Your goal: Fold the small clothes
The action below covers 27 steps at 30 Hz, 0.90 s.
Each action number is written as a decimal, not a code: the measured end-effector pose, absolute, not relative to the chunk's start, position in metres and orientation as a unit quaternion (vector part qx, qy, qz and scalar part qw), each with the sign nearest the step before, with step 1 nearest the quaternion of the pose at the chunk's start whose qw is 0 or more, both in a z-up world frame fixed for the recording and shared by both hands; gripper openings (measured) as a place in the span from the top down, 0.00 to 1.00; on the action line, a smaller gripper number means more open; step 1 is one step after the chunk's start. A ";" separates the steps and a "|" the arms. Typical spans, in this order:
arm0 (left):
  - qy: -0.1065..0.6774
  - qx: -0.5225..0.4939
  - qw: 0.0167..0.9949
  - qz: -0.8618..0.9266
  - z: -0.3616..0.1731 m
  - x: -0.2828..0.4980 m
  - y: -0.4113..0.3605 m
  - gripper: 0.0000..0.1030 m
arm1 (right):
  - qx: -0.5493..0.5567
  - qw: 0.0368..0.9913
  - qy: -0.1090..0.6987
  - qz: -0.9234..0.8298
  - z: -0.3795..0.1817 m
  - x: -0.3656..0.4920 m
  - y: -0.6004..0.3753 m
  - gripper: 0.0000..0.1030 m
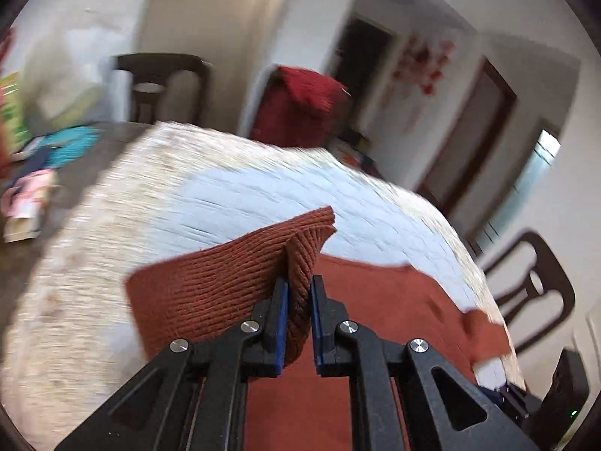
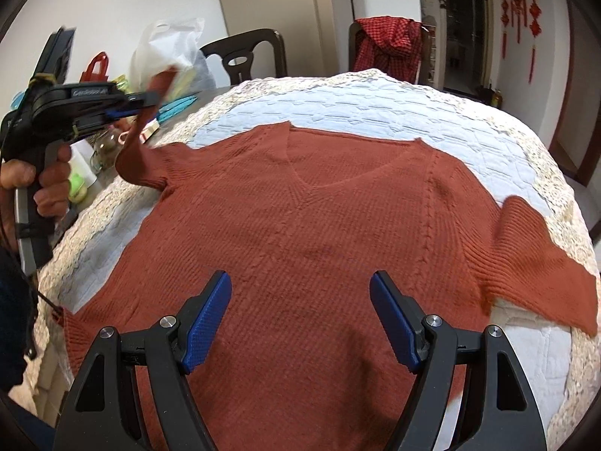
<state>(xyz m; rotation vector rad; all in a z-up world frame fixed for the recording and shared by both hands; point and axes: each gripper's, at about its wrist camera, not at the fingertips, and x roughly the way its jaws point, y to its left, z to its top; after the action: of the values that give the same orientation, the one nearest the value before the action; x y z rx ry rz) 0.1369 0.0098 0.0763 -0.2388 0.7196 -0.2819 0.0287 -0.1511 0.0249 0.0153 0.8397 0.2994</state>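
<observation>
We are pinching the soft, floppy sweater [image 2: 300, 225] by its cuff in the left gripper [image 1: 299, 300], right gripper [image 2: 300, 315] gaping empty.

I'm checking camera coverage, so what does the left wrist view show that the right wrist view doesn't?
Only the left wrist view: a close look at the left tongs shut on the sweater's ribbed sleeve cuff, and a window.

Only the right wrist view: the whole V-neck, the other sleeve lying flat, the open, empty right tongs, the hand gripping the left tool, and red hanging ornaments.

Both: the rust knit sweater on the quilted table cover.
</observation>
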 end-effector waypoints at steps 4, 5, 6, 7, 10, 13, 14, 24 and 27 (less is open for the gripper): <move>0.407 -0.095 0.891 -0.174 0.041 0.149 -0.029 0.86 | 0.030 0.900 0.413 0.135 0.022 0.029 -0.163 0.26; 0.421 -0.086 0.885 -0.178 0.033 0.148 -0.035 0.86 | 0.036 0.899 0.415 0.133 0.021 0.030 -0.165 0.26; 0.427 -0.083 0.881 -0.184 0.030 0.145 -0.036 0.85 | 0.042 0.898 0.417 0.132 0.021 0.030 -0.167 0.26; 0.426 -0.082 0.880 -0.191 0.030 0.141 -0.036 0.80 | 0.048 0.897 0.420 0.130 0.020 0.032 -0.169 0.26; 0.395 -0.079 0.895 -0.192 0.043 0.124 -0.024 0.60 | 0.064 0.894 0.422 0.134 0.020 0.037 -0.172 0.26; 0.364 -0.080 0.914 -0.159 0.058 0.115 0.003 0.56 | 0.082 0.891 0.421 0.146 0.021 0.046 -0.170 0.27; 0.361 -0.078 0.918 -0.143 0.058 0.116 0.013 0.56 | 0.086 0.890 0.421 0.151 0.021 0.050 -0.168 0.30; 0.387 -0.083 0.917 -0.053 0.034 0.138 0.065 0.56 | 0.083 0.860 0.466 0.193 0.004 0.123 -0.119 0.60; 0.392 -0.083 0.914 -0.056 0.029 0.140 0.067 0.56 | 0.069 0.854 0.478 0.192 -0.006 0.133 -0.112 0.72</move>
<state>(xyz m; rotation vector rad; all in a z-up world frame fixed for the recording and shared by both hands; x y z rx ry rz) 0.1401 0.0666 0.0294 -0.1702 0.8075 -0.1151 0.1335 -0.1117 -0.0058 0.1441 1.0061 0.4048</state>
